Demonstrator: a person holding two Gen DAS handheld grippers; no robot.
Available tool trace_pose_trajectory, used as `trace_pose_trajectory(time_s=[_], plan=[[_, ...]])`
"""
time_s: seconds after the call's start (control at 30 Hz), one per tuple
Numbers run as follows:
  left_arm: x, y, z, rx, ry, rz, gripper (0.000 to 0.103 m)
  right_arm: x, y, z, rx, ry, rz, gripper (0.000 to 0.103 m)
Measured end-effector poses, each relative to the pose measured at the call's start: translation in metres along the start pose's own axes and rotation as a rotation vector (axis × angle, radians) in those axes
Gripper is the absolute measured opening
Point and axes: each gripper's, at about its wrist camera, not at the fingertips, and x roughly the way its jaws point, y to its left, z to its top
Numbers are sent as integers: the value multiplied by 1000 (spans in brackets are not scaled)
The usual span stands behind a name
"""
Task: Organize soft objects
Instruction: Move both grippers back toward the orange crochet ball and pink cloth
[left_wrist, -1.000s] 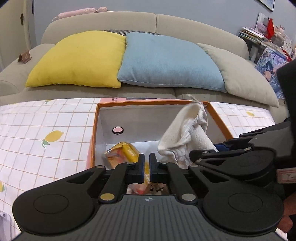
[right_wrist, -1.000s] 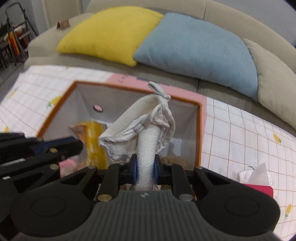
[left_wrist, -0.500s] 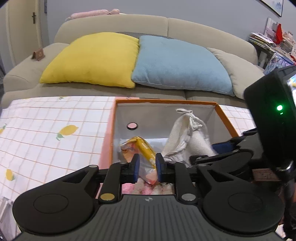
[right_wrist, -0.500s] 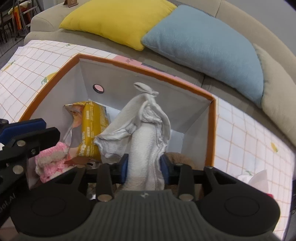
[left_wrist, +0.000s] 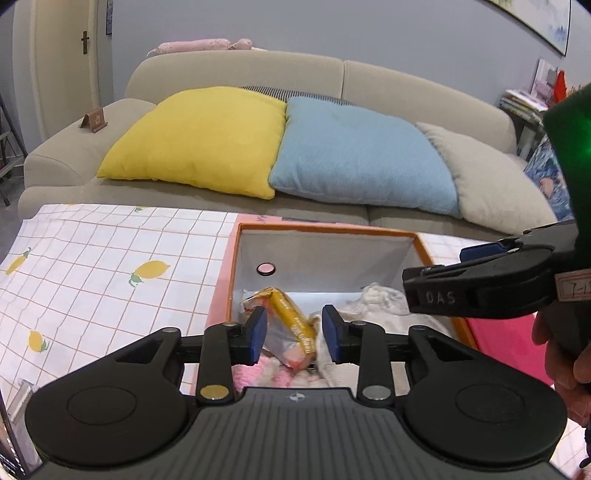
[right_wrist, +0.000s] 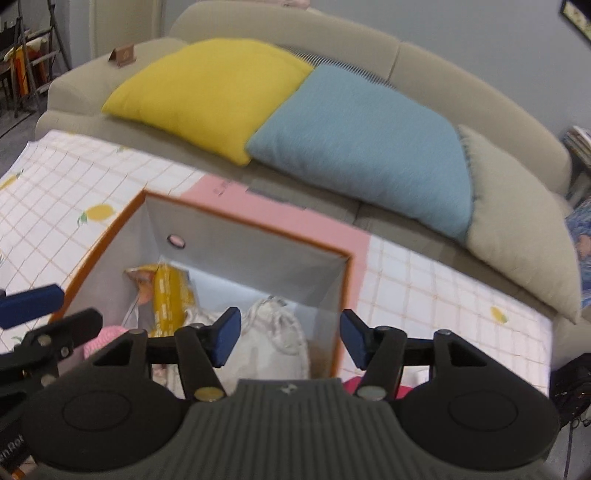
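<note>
In the box (right_wrist: 343, 273), white cloth (right_wrist: 273, 343) now dropped; right gripper (right_wrist: 288, 338) & left gripper (left_wrist: 293, 332) jaws just opened, both empty — item stowed, prob. next one.

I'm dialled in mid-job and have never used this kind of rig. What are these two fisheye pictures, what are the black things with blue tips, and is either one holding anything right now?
There is no robot arm: a person carries a hand-held gripper in each hand, and each has a camera looking forward along its two blue-padded fingers. One picture is from the left gripper, the other from the right gripper; the right one also shows at the edge of the left view.

Both hang over an orange-rimmed box on a lemon-print tablecloth, in front of a sofa with yellow, blue and beige cushions.

In the box lie a yellow snack packet, something pink and knitted and a white cloth bundle.

Neither holds anything. Both sets of jaws have just been opening; the cloth lies in the box below the right one, not pinched.
</note>
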Motion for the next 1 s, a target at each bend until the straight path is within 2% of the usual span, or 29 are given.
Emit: trace_pose_trajectory(time_s=[0.1,0.23,0.43,0.63,0.73,0.8,1.0], plan=[[-14,-3,-1,-21,-29,-25,47,-19,-8,-6,19,-38,-2,59],[-32,-9,-7,-48,-63,-65,48,-47,-18,-27,40,-102,-45,59],[-57,-30,-27,-59,-127,-133,52,-86,-44,-73,104,-204,-70,59],[-71,-58,-51,-33,-161,-208,54,-108,-70,-128,184,-224,-104,59],[-71,-74,-62,-16,-143,-256,54,-115,-85,-155,251,-222,-120,59],[-69,-85,-66,-7,-101,-296,57,-118,-93,-173,278,-220,-132,58],[-62,-124,-76,102,-39,-359,57,-115,-111,-217,279,-195,-189,57]])
